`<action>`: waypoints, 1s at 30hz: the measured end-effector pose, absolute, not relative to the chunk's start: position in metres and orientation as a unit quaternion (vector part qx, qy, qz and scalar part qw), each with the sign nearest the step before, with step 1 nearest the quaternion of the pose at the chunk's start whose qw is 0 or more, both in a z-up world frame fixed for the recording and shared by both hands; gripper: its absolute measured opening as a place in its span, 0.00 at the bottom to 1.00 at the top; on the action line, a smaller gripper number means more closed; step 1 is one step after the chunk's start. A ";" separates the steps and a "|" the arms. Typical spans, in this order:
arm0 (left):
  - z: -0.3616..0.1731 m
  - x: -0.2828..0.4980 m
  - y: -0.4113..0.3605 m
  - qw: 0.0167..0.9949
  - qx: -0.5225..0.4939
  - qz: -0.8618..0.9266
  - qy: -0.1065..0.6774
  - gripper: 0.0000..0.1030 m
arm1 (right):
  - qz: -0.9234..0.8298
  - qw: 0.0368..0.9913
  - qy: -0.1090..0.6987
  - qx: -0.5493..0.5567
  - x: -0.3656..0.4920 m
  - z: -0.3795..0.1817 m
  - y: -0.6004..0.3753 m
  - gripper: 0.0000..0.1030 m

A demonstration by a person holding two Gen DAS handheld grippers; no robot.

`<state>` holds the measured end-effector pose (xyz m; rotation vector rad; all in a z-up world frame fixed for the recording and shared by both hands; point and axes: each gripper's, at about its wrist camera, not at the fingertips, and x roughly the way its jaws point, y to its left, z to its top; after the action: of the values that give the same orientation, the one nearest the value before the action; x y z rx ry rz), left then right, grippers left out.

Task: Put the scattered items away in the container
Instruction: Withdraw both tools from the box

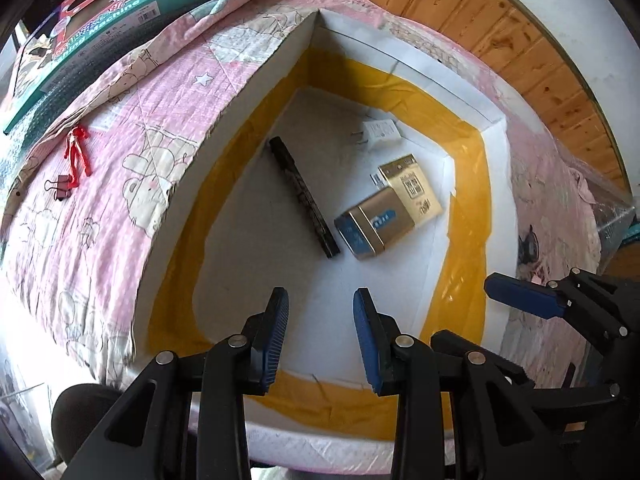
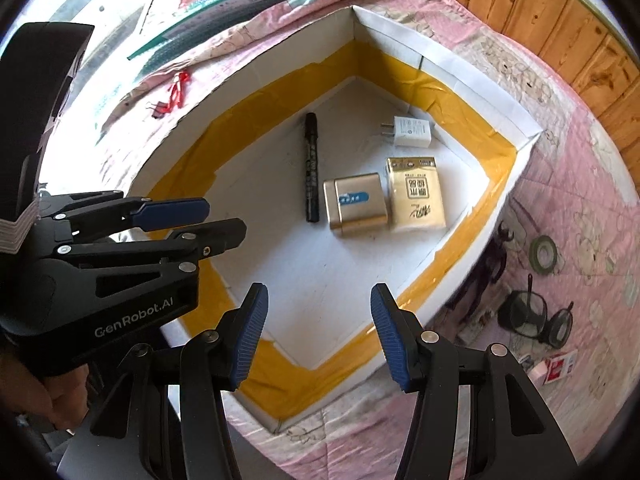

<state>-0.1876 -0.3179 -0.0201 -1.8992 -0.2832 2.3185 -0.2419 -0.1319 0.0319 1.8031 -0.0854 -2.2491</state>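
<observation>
A white box (image 1: 440, 76) lined with yellow tape sits on a pink quilt. On its floor lie a black marker (image 1: 304, 196), a gold tin (image 1: 374, 224), a gold packet (image 1: 414, 188) and a white charger plug (image 1: 380, 132). My left gripper (image 1: 320, 320) hangs open over the box's near edge, holding nothing. My right gripper (image 2: 320, 320) is open and empty above the box (image 2: 460, 68), on the near side of the marker (image 2: 310, 168), tin (image 2: 356, 204), packet (image 2: 416, 194) and plug (image 2: 412, 132). The left gripper (image 2: 224, 220) shows at the left of the right wrist view.
On the quilt left of the box lie a red string (image 1: 76, 156) and a binder clip (image 1: 60, 186). To the right are a tape roll (image 2: 544, 254), glasses (image 2: 536, 316) and a small red-white box (image 2: 558, 366). A toy carton (image 1: 100, 20) lies behind, and wooden panelling (image 1: 500, 20) lines the far side.
</observation>
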 end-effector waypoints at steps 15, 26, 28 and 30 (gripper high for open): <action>0.004 -0.144 -0.297 0.078 -0.619 0.778 -0.073 0.34 | -0.806 0.130 -0.049 0.576 -0.189 0.058 -0.121 0.55; 0.025 -0.106 -0.280 0.078 -0.552 0.830 -0.031 0.34 | -0.851 0.129 -0.080 0.503 -0.132 0.065 -0.110 0.55; 0.024 -0.098 -0.277 0.079 -0.541 0.837 -0.024 0.34 | -0.860 0.127 -0.087 0.486 -0.120 0.064 -0.108 0.55; 0.024 -0.089 -0.271 0.084 -0.529 0.844 -0.016 0.34 | -0.867 0.124 -0.089 0.474 -0.109 0.062 -0.107 0.55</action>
<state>-0.0886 -0.2712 0.0237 -1.5780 -0.0472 2.5202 -0.1093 -0.1067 0.0623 1.3828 -0.2606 -2.5279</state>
